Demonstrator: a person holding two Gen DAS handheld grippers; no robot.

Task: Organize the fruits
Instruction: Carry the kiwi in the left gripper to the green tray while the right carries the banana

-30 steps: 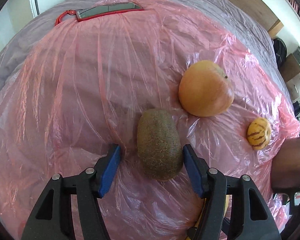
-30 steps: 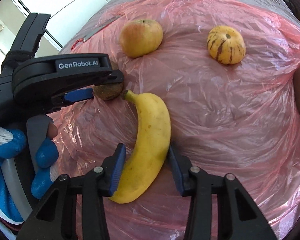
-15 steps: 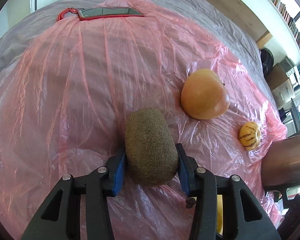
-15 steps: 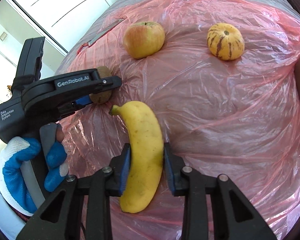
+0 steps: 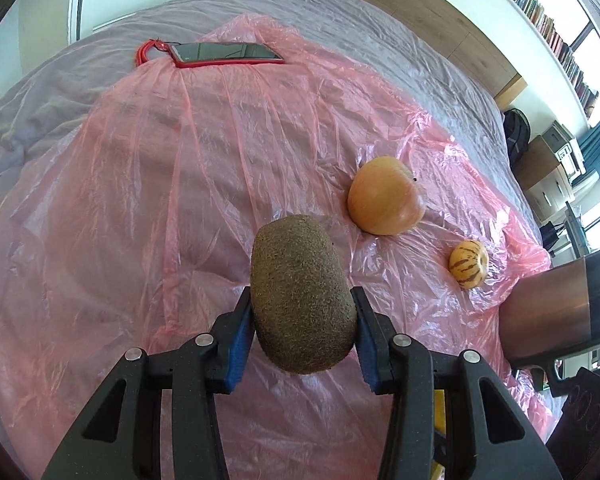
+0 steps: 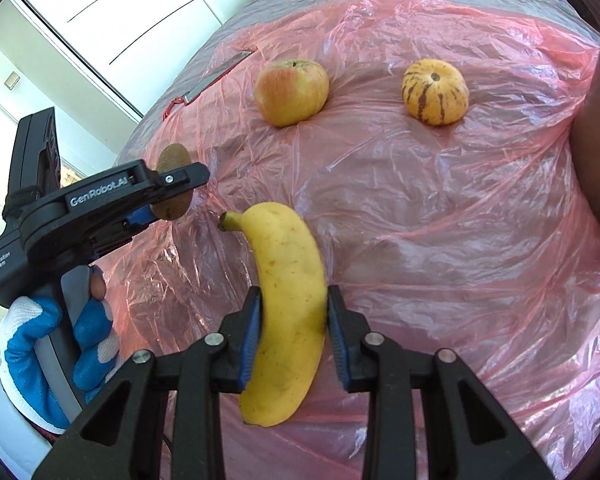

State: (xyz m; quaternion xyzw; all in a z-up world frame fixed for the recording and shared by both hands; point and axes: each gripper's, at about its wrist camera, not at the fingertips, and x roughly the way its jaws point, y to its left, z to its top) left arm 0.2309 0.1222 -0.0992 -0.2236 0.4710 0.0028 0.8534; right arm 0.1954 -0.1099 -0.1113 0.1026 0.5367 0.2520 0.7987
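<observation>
My left gripper [image 5: 302, 334] is shut on a brown fuzzy kiwi [image 5: 300, 292], held a little above the pink plastic sheet [image 5: 160, 200]. In the right wrist view the same kiwi [image 6: 174, 188] shows in the left gripper [image 6: 172, 196] at the left. My right gripper [image 6: 294, 336] is shut on a yellow banana [image 6: 288, 300], lifted off the sheet with its stem pointing away. An apple [image 6: 291, 92] and a striped yellow fruit [image 6: 435, 92] lie farther back on the sheet; in the left wrist view, the apple [image 5: 384, 196] and the striped fruit [image 5: 468, 264] lie to the right.
A phone in a red case [image 5: 224, 54] lies at the sheet's far edge on the grey bed cover [image 5: 340, 12]. A copper-coloured pot [image 5: 556, 312] stands at the right. A gloved hand [image 6: 40, 344] holds the left gripper's handle.
Both grippers closed, the left on the kiwi and the right on the banana, and both fruits have come up off the sheet.
</observation>
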